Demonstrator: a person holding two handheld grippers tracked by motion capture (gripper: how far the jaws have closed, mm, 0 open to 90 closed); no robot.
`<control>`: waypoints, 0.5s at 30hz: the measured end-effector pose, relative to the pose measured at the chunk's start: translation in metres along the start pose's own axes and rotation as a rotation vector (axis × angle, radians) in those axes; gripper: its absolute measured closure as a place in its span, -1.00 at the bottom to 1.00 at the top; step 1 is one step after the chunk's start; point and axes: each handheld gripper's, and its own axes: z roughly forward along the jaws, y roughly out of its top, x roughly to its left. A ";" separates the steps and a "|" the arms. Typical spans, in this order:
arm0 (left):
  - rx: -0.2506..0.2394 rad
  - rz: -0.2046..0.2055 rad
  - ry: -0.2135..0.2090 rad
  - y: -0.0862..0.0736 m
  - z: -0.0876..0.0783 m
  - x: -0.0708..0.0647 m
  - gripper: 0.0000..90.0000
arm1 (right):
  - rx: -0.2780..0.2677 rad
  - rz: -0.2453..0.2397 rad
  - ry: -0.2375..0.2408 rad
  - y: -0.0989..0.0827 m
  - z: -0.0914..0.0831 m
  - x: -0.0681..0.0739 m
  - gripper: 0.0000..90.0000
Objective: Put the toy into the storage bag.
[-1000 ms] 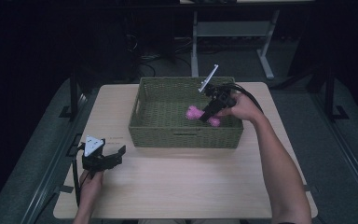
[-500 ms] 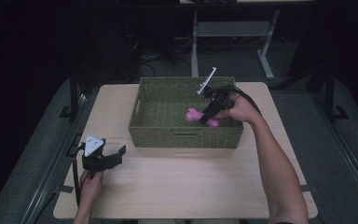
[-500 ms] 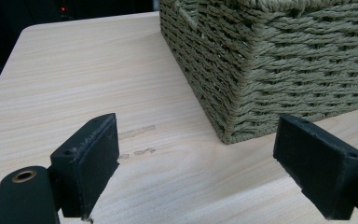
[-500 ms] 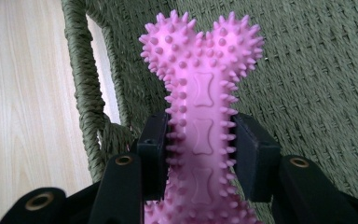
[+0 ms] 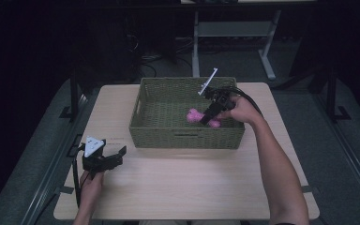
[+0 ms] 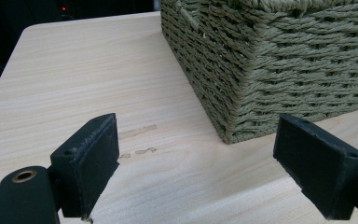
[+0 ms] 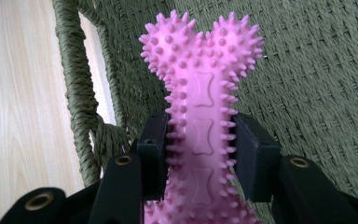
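- One table (image 5: 187, 187), pale wood grain, was the largest thing in the high view; its top also showed in the left gripper view (image 6: 98, 84), with a few faint scuff marks between the jaws.
- A woven green basket (image 5: 187, 138) sat on the far half of the table, roughly centred, long side toward the person. One corner of the basket (image 6: 270, 70) rose just past the left tool's jaws, apart from them.
- The person's right forearm (image 5: 276, 164) reached in from the bottom edge up to the basket's right end; the left hand (image 5: 90, 185) lay low at the near left of the table.
- The right gripper (image 5: 210, 116) was angled down inside the basket, near its right end. Its jaws were clamped on the shaft of the toy, a pad pressing each side.
- The left gripper (image 5: 117, 157) rested near the table's near left corner, well apart from the basket's front wall. Its jaws stood wide, nothing between them but bare tabletop.
- A pink spiked bone toy (image 7: 200, 121) was held in the right tool, its knobbed end (image 7: 203, 42) pointing away over the basket's woven floor. In the high view the toy (image 5: 194, 115) lay within the basket, right of centre; whether it touched the floor could not be told.
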 end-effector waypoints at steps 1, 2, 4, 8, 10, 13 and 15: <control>0.002 0.001 0.000 0.000 0.000 0.000 -0.70 | -0.001 0.001 0.002 0.000 0.000 0.000 0.29; 0.003 0.003 -0.004 0.000 0.000 0.000 -0.70 | -0.006 0.002 0.005 0.000 0.001 0.000 0.29; 0.003 0.004 -0.004 0.000 0.000 0.000 -0.70 | -0.009 0.005 0.005 -0.001 0.001 -0.001 0.29; -0.002 -0.002 -0.001 0.000 0.000 0.000 -0.70 | -0.012 0.016 0.004 -0.003 0.002 -0.002 0.29; -0.001 -0.003 -0.001 0.000 0.000 0.000 -0.70 | -0.011 0.023 0.007 -0.004 0.003 -0.002 0.28; 0.002 0.002 -0.003 0.000 0.000 0.000 -0.70 | -0.005 0.024 0.007 -0.004 0.005 -0.003 0.27; 0.000 -0.001 -0.003 0.000 0.000 0.000 -0.70 | 0.006 0.036 0.005 -0.004 0.007 -0.004 0.21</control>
